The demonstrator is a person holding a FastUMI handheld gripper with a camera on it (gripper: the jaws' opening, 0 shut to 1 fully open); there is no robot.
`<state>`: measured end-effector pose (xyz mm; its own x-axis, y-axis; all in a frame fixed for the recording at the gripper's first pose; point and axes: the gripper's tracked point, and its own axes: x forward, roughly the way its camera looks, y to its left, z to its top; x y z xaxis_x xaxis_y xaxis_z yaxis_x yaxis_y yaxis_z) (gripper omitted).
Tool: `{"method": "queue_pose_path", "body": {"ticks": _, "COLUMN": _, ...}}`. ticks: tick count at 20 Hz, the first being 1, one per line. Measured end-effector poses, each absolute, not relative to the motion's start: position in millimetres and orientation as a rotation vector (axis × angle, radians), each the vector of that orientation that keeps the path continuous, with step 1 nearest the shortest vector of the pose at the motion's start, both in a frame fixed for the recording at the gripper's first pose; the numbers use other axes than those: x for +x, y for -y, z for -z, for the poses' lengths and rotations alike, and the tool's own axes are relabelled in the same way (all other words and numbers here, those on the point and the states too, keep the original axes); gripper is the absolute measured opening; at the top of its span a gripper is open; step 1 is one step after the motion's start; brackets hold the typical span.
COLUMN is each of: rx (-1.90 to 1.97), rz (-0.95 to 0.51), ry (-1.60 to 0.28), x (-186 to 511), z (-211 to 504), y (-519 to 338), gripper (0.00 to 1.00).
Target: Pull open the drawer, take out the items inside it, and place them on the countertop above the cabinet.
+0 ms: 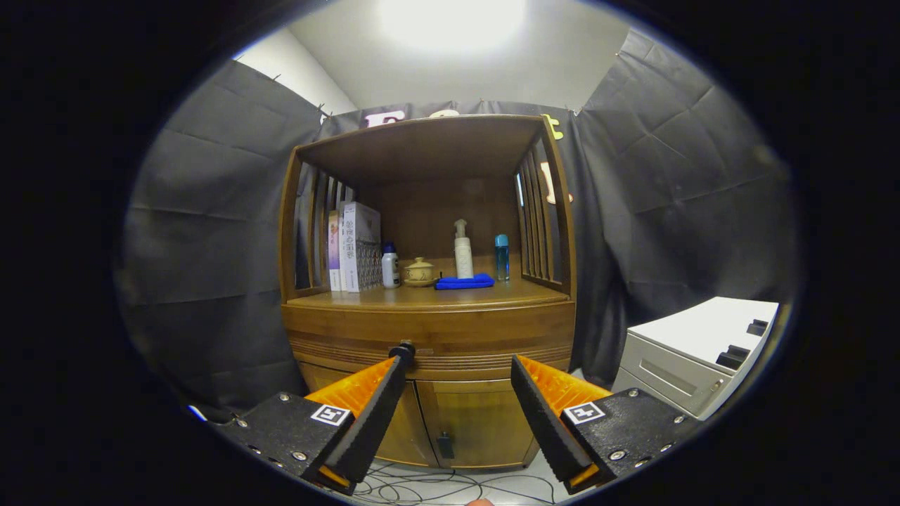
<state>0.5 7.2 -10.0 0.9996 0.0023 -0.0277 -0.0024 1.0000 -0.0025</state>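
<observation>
Gripper [460,369] level before closed drawer [429,337] — fingers spread, empty.

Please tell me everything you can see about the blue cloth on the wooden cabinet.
The blue cloth looks like soft fabric, folded into a flat, long pad. It lies on the countertop, near the back. A white pump bottle stands just behind it, a small tan lidded pot to its left, and a blue bottle to its right; whether any touches it cannot be told. The open gripper is far from it, down near the drawer front.
</observation>
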Motion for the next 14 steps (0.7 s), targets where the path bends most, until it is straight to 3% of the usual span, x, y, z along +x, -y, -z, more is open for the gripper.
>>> {"method": "queue_pose_path", "body": {"ticks": 14, "rx": 0.068, "rz": -0.04, "ry": -0.018, "x": 26.3, "z": -6.3, "y": -41.0, "gripper": 0.94}}
